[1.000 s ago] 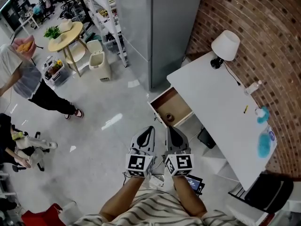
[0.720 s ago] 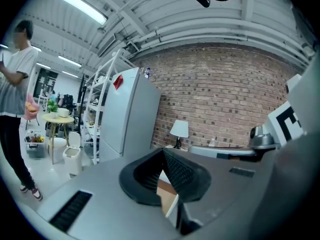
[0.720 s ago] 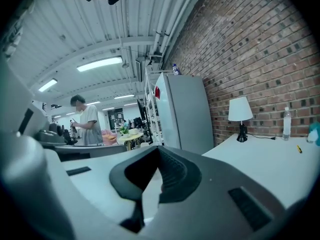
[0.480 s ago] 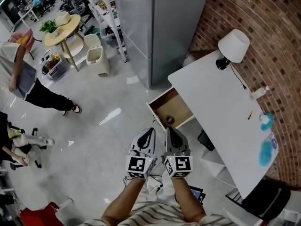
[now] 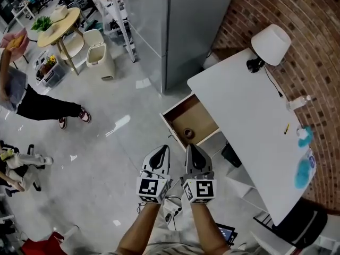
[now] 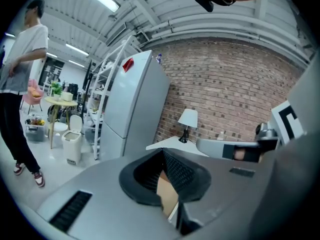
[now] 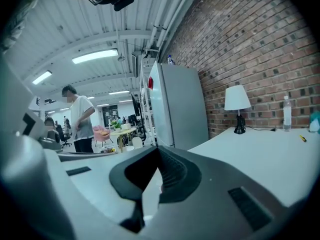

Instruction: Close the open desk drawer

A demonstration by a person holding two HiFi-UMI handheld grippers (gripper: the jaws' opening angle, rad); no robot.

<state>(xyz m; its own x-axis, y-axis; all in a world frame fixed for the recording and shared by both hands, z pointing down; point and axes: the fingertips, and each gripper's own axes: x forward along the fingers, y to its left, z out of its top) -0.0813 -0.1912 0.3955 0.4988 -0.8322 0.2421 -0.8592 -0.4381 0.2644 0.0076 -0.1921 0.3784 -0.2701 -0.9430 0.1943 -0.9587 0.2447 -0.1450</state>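
Drawer not yet closed: nothing of the task is done.
Left hand-held gripper [image 5: 161, 151] and right hand-held gripper [image 5: 190, 149], jaws together and empty, sit side by side, clear of the open drawer [image 5: 197, 117] at 12 o'clock. It projects from the worktop [image 5: 249, 116]. Contact and push remain.

Drawer [image 5: 197, 122] inside is matt brown wood-look with a white front edge; desk top [image 5: 249, 116] is white, smooth and matt. Brick wall [image 5: 313, 41] rough red brick, floor [image 5: 106, 158] grey, polished, glossy with glare, fridge [image 5: 180, 20] smooth grey metal with a satin sheen. Left gripper [image 5: 161, 150] and right gripper [image 5: 190, 149] shells are matt grey plastic, pads [image 6: 176, 171] black, ribbed, rubber-like; lamp shade [image 5: 272, 42] white, matt.
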